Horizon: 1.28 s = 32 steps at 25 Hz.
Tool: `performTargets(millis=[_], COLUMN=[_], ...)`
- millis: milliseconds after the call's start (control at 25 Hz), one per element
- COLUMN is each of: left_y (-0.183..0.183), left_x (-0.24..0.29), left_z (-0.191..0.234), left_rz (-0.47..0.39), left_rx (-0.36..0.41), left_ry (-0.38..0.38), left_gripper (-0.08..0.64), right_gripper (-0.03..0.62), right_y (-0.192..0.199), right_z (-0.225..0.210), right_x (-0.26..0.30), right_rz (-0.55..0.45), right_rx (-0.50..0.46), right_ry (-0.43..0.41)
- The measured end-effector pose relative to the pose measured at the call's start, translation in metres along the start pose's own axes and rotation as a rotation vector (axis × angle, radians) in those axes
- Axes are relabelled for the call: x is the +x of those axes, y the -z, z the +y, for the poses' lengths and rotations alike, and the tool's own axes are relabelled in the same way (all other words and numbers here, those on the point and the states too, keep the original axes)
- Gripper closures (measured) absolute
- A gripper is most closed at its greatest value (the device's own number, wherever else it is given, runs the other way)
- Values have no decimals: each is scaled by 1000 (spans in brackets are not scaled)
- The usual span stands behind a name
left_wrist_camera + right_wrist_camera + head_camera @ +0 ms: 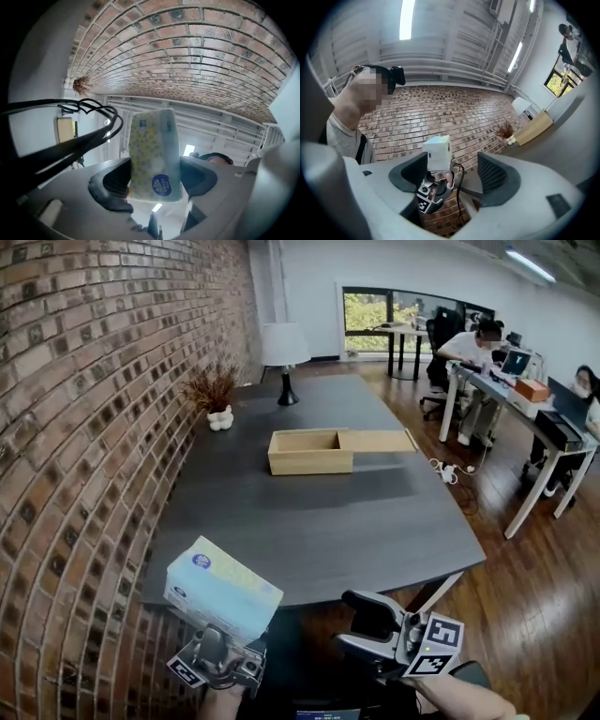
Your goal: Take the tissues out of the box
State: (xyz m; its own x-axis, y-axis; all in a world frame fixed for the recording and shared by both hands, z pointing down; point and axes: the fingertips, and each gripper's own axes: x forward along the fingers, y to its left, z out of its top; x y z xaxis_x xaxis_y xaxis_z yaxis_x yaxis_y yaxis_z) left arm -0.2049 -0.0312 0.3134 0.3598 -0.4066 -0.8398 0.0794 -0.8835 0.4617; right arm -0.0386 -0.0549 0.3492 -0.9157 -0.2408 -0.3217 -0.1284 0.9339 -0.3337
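**Supervisor:** Report, nearest item first.

**Inspector:** The left gripper [223,641] is low, at the near edge of the table [319,521]. Its fingers [110,180] are closed on the lower end of the tissue pack [223,589], one on each broad face. The pack stands up out of the grip, tilted, in the air and touching nothing else. The right gripper [375,617] is just beside it with fingers [492,176] spread wide and nothing between them.

**Supervisor:** And the box?

**Inspector:** The wooden box [309,454] sits mid-table, well apart from the pack, with its lid [380,441] slid out to the right. The open compartment appears empty. A lamp [285,352] and a dried plant [214,390] stand beyond it.

**Supervisor:** Assessment?

**Inspector:** In my judgement the removal is effectively done and placement remains. The pack is soft, so the squeeze should be kept moderate, since a harder one would crumple it. I recommend lowering it over bare table on the near side, clear of the box, broad face down. The fingers should part only once it rests. The right gripper can steady the free end if it sags.
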Motion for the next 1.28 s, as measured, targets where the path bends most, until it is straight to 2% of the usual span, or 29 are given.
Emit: performTargets(millis=[240, 400, 600, 1280], left_y=[4, 3, 2, 4], left_x=[6, 4, 3, 2], left_z=[-20, -17, -17, -14], left_rz=[41, 13, 0, -4], left_rx=[17, -12, -12, -27], left_ry=[63, 65, 65, 65], left_gripper=[236, 236, 236, 236], right_gripper=[259, 259, 259, 261], right_y=[5, 4, 8, 10], right_z=[6, 10, 12, 18], right_x=[3, 3, 3, 5], right_rz=[19, 28, 48, 72], right_rx=[-13, -27, -36, -74], right_ry=[-10, -11, -14, -36])
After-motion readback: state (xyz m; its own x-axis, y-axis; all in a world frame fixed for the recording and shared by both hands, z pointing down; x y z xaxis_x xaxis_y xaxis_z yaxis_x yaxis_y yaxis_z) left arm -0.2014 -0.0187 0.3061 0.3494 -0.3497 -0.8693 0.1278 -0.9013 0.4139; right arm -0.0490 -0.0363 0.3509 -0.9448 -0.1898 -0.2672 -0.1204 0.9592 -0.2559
